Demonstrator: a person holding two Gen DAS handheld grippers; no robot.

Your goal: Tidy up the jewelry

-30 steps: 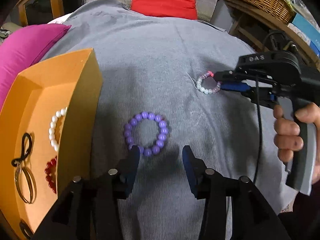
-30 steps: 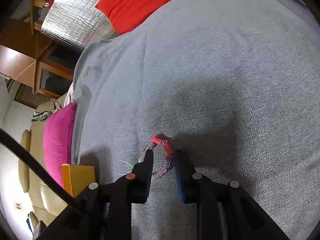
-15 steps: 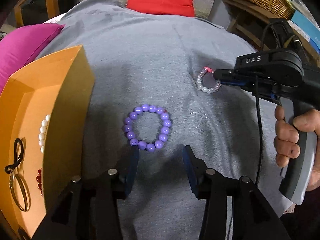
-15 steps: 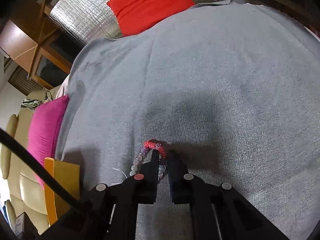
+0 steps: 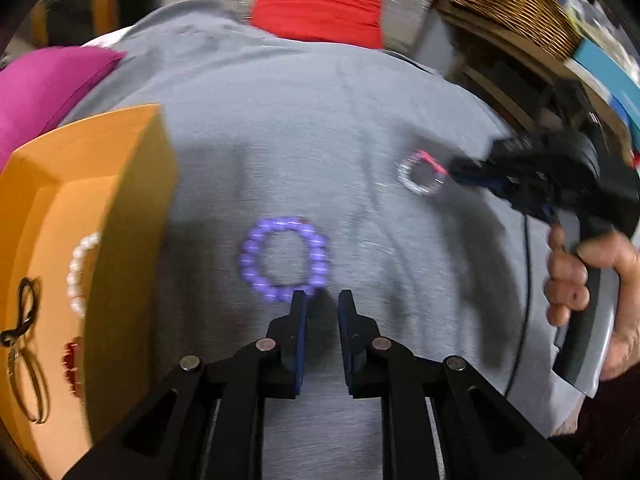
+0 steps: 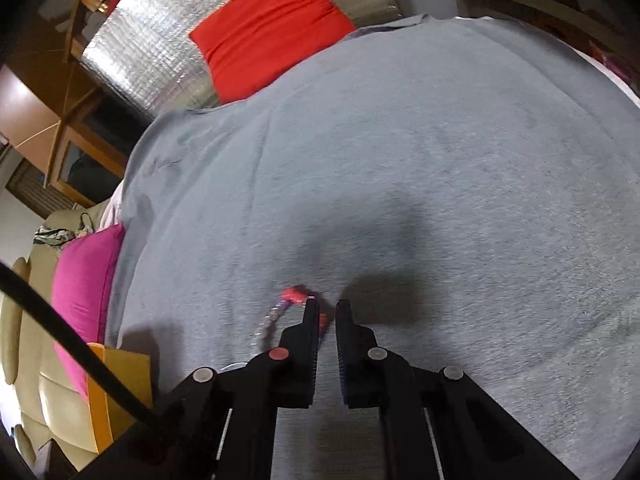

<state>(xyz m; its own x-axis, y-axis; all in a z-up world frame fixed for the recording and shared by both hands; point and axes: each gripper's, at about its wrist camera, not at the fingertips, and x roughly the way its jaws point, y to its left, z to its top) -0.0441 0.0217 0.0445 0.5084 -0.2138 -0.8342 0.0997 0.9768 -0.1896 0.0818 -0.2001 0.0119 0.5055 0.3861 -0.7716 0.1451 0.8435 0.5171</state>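
Note:
A purple bead bracelet lies on the grey cloth. My left gripper has its jaws nearly shut around the bracelet's near right beads. A small pink and clear bead bracelet lies to the right; it shows in the right wrist view too. My right gripper is shut on its near edge, and also appears in the left wrist view. An orange box at the left holds a white pearl bracelet, a red bead bracelet and a black cord piece.
A magenta cushion lies behind the box and a red cushion at the far edge of the cloth. A wicker basket stands on a wooden shelf at the back right. A silver quilted panel stands behind.
My left gripper moved forward and narrowed its jaws onto the purple bracelet's near right beads. My right gripper closed on the pink and clear bracelet and stays on it.

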